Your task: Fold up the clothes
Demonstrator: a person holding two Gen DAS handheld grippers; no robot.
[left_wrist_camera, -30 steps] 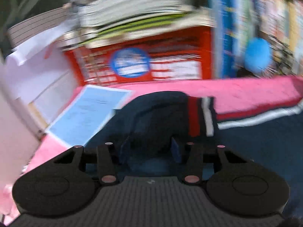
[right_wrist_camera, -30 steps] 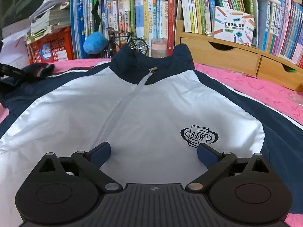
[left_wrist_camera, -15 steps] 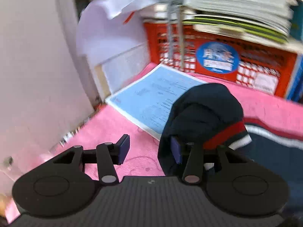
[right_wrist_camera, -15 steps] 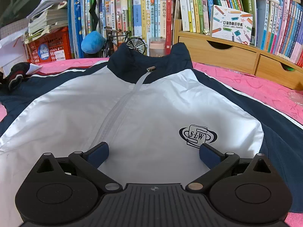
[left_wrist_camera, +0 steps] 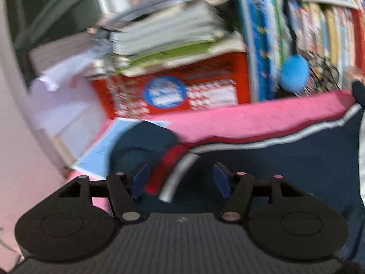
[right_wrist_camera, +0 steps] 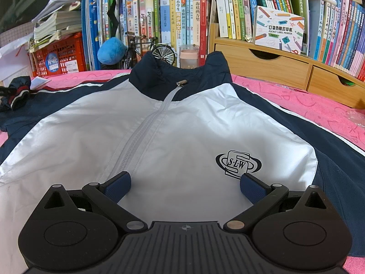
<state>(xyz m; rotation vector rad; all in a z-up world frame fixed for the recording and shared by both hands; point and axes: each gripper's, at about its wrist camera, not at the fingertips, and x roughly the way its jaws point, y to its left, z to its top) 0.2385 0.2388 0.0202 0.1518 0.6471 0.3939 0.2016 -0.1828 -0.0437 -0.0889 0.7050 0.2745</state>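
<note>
lying spread out face up on the pink bench (right_wrist_camera: 319, 105), the jacket (right_wrist_camera: 173, 123) has its collar at the far side and its zip running near to far. its left sleeve stretches away to the far left, ending in a bunched cuff (left_wrist_camera: 146, 146). the left tool (left_wrist_camera: 180, 179) sits right over that cuff, jaws apart with the red and white stripes between them, holding nothing. the right tool (right_wrist_camera: 184, 186) hangs open above the white chest, zip to its left. a blue paper sheet (left_wrist_camera: 109, 141) lies under the cuff; a red crate (left_wrist_camera: 182, 84) and books (right_wrist_camera: 182, 18) crowd the far edge.
</note>
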